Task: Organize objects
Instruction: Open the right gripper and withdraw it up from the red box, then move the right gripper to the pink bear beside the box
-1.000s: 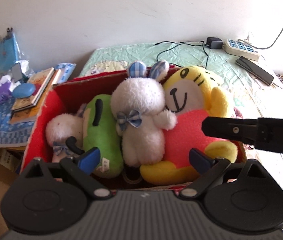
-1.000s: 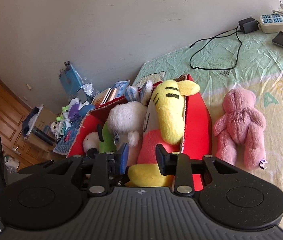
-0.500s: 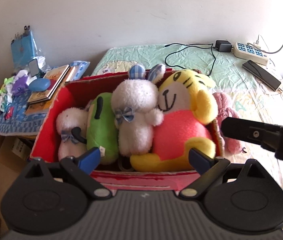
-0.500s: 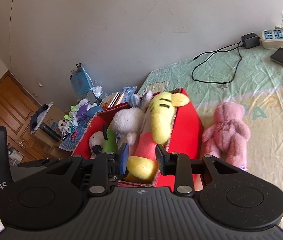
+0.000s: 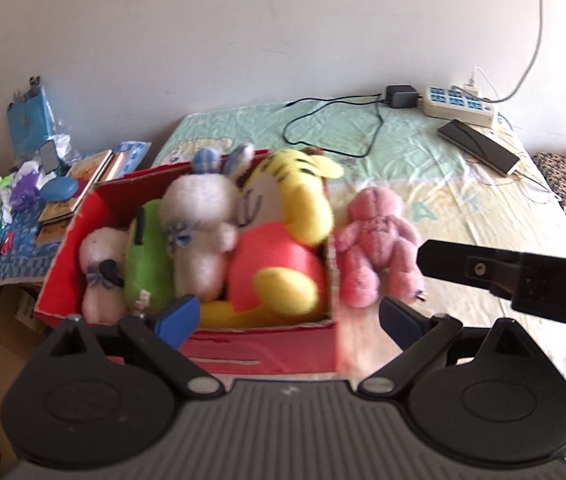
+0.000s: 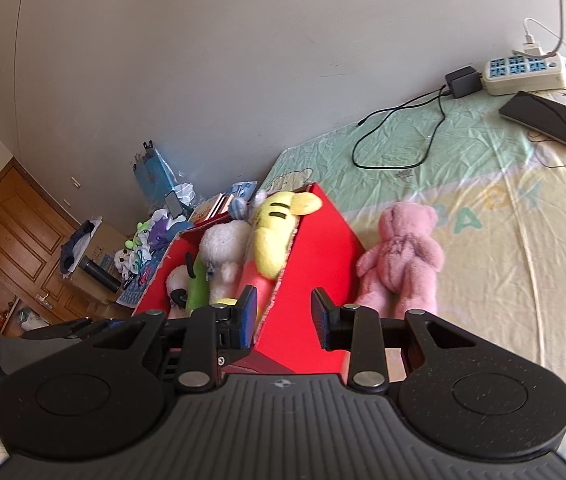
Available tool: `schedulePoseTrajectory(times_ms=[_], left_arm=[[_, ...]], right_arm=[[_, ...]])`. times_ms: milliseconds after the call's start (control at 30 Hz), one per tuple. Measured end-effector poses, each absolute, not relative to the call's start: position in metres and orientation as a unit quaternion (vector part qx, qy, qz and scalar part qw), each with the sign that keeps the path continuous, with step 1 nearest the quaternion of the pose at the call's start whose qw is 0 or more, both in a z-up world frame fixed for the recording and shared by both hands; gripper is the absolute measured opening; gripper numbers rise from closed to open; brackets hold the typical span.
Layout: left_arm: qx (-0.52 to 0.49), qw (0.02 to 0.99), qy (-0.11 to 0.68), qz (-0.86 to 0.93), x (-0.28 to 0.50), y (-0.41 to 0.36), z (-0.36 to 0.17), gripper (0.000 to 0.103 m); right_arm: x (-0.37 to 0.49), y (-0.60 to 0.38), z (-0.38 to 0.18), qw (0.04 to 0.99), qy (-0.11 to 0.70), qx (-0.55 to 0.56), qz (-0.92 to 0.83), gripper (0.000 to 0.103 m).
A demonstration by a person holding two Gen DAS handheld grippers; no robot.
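left gripper (image 5: 287,316) spread wide with nothing between the blue pads, hovering in front of the near wall of the red cardboard box (image 5: 259,354). right gripper (image 6: 283,316) parted too, narrower, empty, straddling the near right corner of the same box (image 6: 315,264); seen also as a black bar at the right of the left wrist view.

inside the box, packed side by side from left wall to right wall: small white plush with a dark patch (image 5: 99,272), green plush (image 5: 148,264), white fluffy rabbit with blue checked ears (image 5: 199,236), big yellow tiger plush in a coral-pink body (image 5: 283,240) filling the right end and rising above the rim.

one toy not yet in: fuzzy pink teddy bear (image 6: 403,260), lying face down on the pale green and yellow bedsheet (image 6: 503,248), just beside the box's right wall. probably most of the sorting done, this bear left, and little room for it.

both grippers held low and level, pointing toward the wall at the far edge of the bed; part of a hand visible at the right border of the left wrist view.
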State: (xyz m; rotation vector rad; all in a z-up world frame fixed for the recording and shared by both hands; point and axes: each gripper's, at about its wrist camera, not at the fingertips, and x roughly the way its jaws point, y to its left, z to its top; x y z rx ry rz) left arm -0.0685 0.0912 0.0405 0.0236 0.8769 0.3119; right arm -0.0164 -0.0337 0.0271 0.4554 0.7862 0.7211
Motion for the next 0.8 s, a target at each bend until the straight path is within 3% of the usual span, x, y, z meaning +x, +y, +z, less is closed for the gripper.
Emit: schedulePoseTrajectory(times_ms=[800], left_arm=[[0.055, 0.876, 0.474, 0.06, -0.045, 0.01, -0.013, 0.096]], right_arm=[[-0.022, -0.099, -0.019, 0.827, 0.416, 0.275, 0.259, 0.035]])
